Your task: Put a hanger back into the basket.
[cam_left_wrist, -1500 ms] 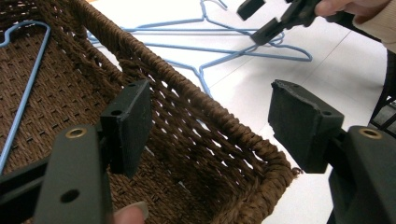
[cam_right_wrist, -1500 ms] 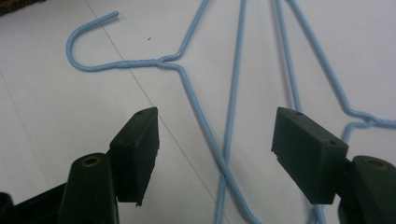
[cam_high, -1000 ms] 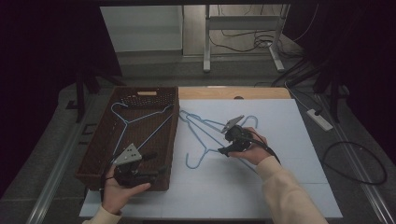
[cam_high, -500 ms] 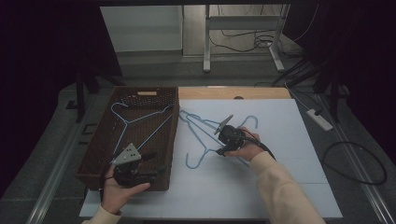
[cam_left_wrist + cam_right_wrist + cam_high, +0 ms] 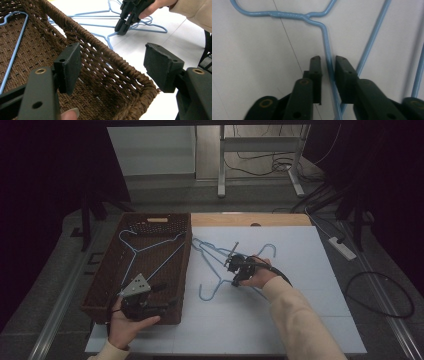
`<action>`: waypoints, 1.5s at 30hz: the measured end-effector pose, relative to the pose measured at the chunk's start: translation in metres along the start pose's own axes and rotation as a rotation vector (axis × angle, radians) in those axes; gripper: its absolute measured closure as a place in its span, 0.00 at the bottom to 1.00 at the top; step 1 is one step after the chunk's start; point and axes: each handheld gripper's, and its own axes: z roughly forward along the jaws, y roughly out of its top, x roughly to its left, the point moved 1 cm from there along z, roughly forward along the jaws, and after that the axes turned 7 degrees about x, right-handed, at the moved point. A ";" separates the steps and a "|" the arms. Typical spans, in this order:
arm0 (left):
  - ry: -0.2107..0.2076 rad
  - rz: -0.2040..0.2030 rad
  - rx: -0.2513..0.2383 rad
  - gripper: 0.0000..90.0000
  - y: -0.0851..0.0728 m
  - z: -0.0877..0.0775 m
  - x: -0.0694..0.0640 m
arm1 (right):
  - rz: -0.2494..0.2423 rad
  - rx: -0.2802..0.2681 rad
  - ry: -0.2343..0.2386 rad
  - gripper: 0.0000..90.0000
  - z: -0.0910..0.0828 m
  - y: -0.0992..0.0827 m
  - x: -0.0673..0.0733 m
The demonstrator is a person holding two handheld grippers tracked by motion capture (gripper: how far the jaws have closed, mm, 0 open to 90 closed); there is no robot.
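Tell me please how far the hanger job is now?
One blue hanger already lies in the wicker basket. The right gripper has just been closing its jaws around the wire of a hanger on the table. More hangers remain there.

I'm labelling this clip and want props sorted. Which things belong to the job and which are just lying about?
In the job:
- hangers on the table
- hanger in the basket
- basket
- right tool, its jaws just closing around a hanger wire
- left tool, open at the basket's rim

Lying about:
- power strip
- cables on the floor
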 end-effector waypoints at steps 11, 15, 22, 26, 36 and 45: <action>0.008 -0.003 -0.006 0.35 -0.001 -0.003 0.000 | 0.070 0.049 0.022 0.97 -0.001 0.004 -0.001; 0.009 -0.003 -0.006 0.35 -0.001 -0.002 0.000 | 0.142 -0.008 0.065 0.97 -0.008 -0.002 -0.005; 0.009 0.000 -0.007 0.35 0.000 -0.002 -0.001 | 0.230 -0.110 0.129 0.97 -0.022 -0.014 -0.011; 0.010 0.004 -0.009 0.36 0.000 -0.002 -0.002 | 0.267 -0.152 0.153 0.97 -0.028 -0.018 -0.012; 0.010 0.005 -0.014 0.36 0.001 -0.002 -0.004 | 0.356 -0.357 0.178 0.98 -0.061 -0.035 -0.015; 0.008 0.011 -0.013 0.36 0.003 -0.001 -0.006 | 0.423 -0.494 0.227 0.98 -0.078 -0.053 -0.020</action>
